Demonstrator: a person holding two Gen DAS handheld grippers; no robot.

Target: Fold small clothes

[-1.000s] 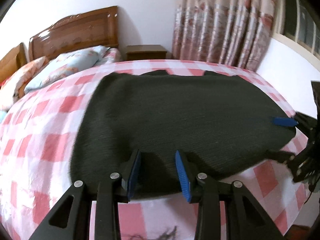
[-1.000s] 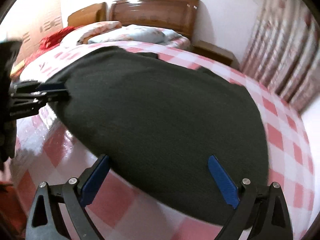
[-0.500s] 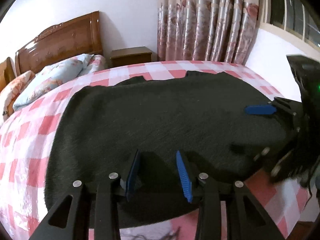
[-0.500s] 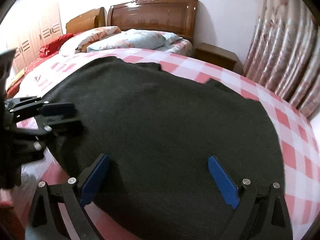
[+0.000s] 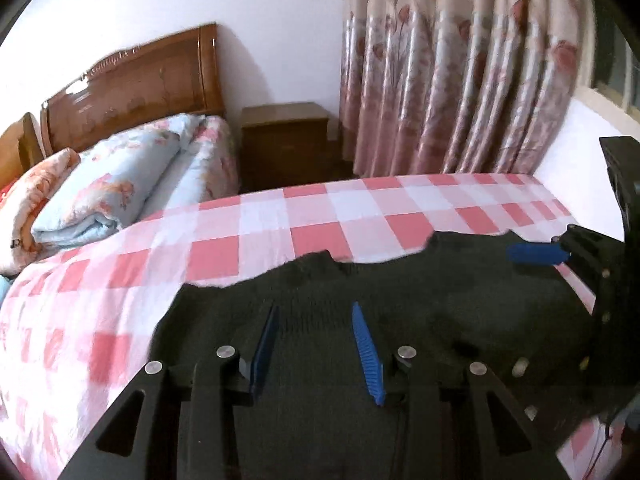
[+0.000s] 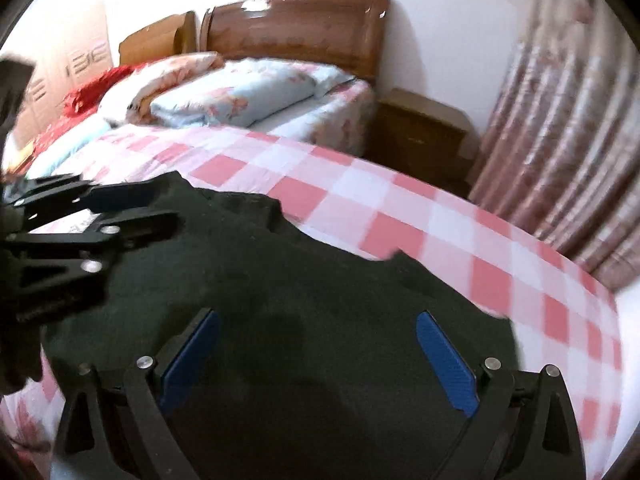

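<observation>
Your left gripper (image 5: 316,332), black-framed with blue ribbed pads, sits at six o'clock in its own view with its jaws partly apart; the dark knitted garment (image 5: 420,308) lies under and between the pads, but you cannot tell from these pictures whether they press on the cloth. Your right gripper (image 6: 316,356), of the same black and blue build, has its jaws spread wide over the same garment, pads clear of each other with dark knit showing in the gap between them. That garment lies flat across the near part of the pink-and-white checked bedsheet (image 5: 280,236), filling the views from about four to eight o'clock, its far edge uneven with a small notch near the middle. In the left view your right gripper reaches in from three o'clock, one blue pad resting over the garment's edge; in the right view your left gripper comes in from nine o'clock onto the garment's corner. At ten o'clock in the left view a folded pale blue floral quilt (image 5: 116,188) lies before the glossy brown wooden headboard (image 5: 136,88). At twelve o'clock stands a brown wooden nightstand (image 5: 286,136), and at one o'clock hangs a pink floral pleated curtain (image 5: 452,68).
</observation>
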